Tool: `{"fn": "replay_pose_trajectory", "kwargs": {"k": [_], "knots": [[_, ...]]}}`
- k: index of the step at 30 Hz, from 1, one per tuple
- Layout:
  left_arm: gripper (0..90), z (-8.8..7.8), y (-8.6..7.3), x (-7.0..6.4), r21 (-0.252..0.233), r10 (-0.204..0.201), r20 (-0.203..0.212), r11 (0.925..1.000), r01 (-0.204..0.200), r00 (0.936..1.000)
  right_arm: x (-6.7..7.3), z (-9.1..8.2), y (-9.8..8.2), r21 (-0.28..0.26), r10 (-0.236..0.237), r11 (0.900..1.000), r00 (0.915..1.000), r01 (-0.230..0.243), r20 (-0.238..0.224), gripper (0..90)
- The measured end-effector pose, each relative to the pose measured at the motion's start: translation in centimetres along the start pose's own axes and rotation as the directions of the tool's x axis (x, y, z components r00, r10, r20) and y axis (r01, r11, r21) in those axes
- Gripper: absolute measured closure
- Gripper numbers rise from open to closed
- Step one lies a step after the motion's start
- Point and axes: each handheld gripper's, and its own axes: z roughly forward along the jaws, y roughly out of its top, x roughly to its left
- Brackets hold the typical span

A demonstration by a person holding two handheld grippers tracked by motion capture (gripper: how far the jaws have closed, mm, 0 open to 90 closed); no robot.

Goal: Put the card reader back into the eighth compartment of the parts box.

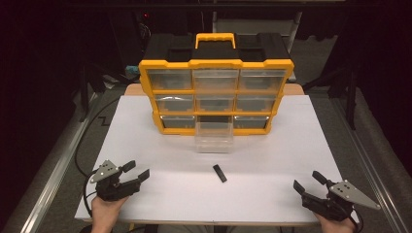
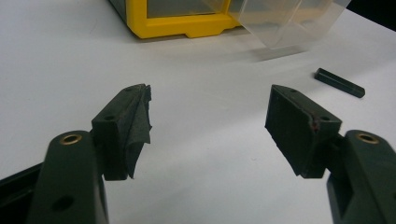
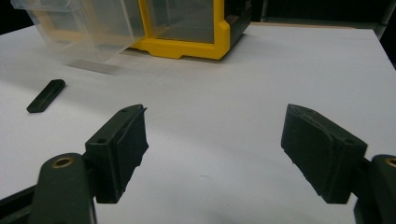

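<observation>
A yellow and black organiser (image 1: 216, 92) with several clear drawers stands at the back of the white table (image 1: 145, 145). Its bottom middle clear drawer (image 1: 214, 137) is pulled out toward me; it also shows as the clear drawer (image 2: 285, 21) and the clear drawer (image 3: 84, 32). A small flat black bar (image 1: 219, 173) lies on the table in front of that drawer, seen too as the bar (image 2: 339, 82) and the bar (image 3: 45, 95). My left gripper (image 1: 136, 170) rests open at the front left, nothing between its jaws. My right gripper (image 1: 308, 181) sits open at the front right, also empty.
The table's front edge runs just ahead of both hands. Dark floor, a metal rail (image 1: 53, 174) and black cables (image 1: 85, 141) lie to the left. Dark stands flank the organiser at the back.
</observation>
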Motion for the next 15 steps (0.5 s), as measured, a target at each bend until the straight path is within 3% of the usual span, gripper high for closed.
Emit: {"fn": "replay_pose_trajectory", "kwargs": {"k": [15], "knots": [[31.6, 0.04, -0.01, -0.04, 0.002, 0.001, 0.003, 1.0, -0.001, 1.0, 0.08, 0.2, 0.07, 0.002, 0.016, 1.0, 0.9999, -0.016, -0.004, 22.6]]}}
